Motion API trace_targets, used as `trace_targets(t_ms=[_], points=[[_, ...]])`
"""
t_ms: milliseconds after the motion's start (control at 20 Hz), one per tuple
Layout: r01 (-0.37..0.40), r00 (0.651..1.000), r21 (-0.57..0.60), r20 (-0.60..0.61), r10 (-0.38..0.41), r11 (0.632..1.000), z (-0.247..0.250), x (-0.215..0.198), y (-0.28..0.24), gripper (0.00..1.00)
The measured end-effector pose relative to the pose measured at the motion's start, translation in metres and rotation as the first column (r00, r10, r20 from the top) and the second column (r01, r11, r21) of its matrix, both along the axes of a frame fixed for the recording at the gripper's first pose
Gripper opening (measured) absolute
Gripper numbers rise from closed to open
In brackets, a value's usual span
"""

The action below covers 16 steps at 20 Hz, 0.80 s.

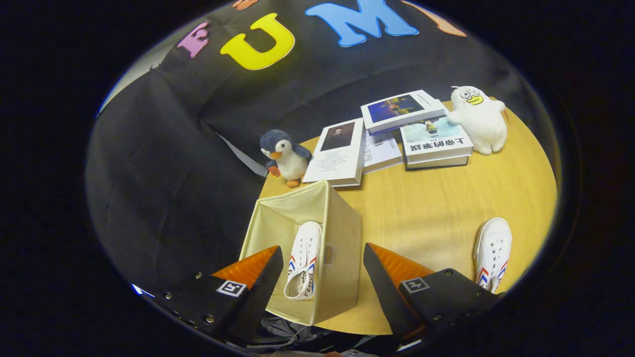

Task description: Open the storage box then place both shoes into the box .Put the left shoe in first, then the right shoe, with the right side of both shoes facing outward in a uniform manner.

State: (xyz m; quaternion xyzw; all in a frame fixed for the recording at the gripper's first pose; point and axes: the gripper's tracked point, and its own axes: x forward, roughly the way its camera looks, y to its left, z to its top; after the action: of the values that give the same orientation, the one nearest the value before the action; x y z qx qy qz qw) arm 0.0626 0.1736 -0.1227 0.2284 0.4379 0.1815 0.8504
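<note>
Recording booth, black cloth wall (pixel 163 173), round wooden table (pixel 446 198)

A: How much of the shoe in the storage box (pixel 342 248) showed?

B: That shoe (pixel 302 265) stood on its side against the box's right wall, so its far side was hidden. The gripper (pixel 322 277) held nothing, fingers spread wide; the left fingertip (pixel 265 277) covered part of the box's near left wall.

A: And the second shoe (pixel 493 253)?

B: Its heel end slipped behind the right finger (pixel 392 277). The lowest book (pixel 379 151) was mostly buried under the others, its cover too small to make out.
</note>
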Motion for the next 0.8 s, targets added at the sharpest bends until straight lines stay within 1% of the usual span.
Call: trace_targets(t_ms=[350,800], points=[[0.076,0.997,-0.025,-0.021,-0.076,0.997,-0.012,-0.002,-0.077,0.98],[0.143,0.987,-0.067,-0.064,-0.148,0.987,-0.039,-0.010,-0.159,0.98]])
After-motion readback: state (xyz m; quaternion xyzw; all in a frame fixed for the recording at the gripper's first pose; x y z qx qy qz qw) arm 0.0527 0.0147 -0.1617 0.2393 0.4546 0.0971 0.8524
